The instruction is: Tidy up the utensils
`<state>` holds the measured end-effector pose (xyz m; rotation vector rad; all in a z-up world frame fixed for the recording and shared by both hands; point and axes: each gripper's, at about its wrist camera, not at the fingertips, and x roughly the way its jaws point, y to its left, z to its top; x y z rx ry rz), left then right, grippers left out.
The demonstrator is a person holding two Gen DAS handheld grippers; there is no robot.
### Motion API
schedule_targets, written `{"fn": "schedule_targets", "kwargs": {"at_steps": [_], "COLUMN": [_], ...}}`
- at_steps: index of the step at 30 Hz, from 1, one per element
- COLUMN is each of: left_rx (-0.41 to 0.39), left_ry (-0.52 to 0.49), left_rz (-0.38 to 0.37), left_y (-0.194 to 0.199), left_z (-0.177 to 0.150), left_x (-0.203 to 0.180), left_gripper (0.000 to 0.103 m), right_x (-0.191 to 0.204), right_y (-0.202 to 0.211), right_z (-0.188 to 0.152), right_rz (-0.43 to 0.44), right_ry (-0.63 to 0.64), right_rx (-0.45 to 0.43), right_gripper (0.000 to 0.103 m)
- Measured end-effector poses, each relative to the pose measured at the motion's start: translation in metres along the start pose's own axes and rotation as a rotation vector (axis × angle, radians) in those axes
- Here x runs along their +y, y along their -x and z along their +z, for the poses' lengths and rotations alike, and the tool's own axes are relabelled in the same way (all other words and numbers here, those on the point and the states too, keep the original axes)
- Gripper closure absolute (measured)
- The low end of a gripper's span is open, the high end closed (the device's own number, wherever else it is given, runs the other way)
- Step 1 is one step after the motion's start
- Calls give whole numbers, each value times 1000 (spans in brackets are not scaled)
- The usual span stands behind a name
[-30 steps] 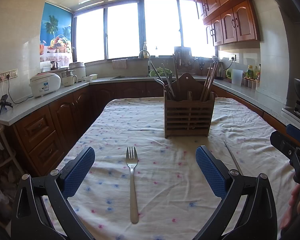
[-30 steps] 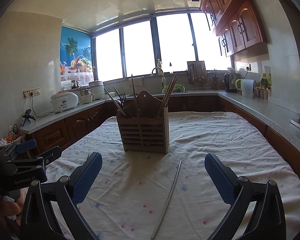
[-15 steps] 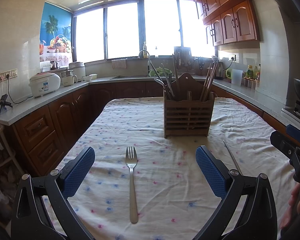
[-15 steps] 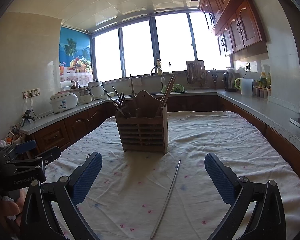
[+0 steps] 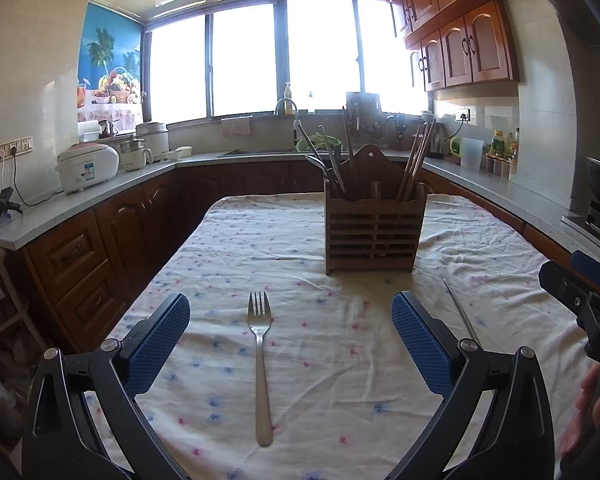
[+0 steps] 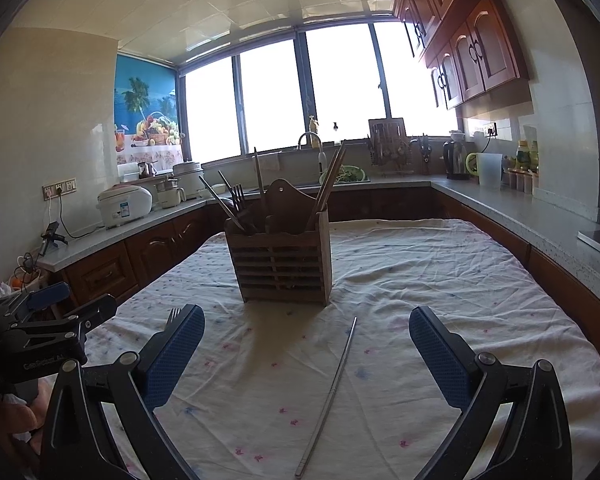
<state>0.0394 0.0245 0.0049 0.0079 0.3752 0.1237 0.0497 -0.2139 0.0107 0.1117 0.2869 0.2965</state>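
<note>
Both claws gape wide and hold nothing: the left gripper [image 5: 290, 344] frames the fork [image 5: 260, 364], the right gripper [image 6: 306, 356] the metal chopstick [image 6: 330, 392], both flat on the tablecloth [image 6: 440, 272] before the wooden utensil holder [image 6: 280, 264].

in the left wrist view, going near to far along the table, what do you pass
left tool → fork → wooden utensil holder → far table edge → kitchen counter → windows
</note>
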Motion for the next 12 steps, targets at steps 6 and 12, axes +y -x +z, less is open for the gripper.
{"fn": "schedule_targets", "kwargs": {"at_steps": [6,12], "left_rx": [6,11], "left_ry": [6,0], "left_rz": [-11,-22], "left_y": [-1,-3], "left_z": [-1,-2], "left_x": [0,-2], "left_gripper": [0,0], "right_x": [-1,-1], "right_y": [-2,-3], "right_z": [-1,-2], "right_rz": [-6,-7], "right_ry": [-3,-5], "right_rx": [8,14], "right_gripper": [0,0]}}
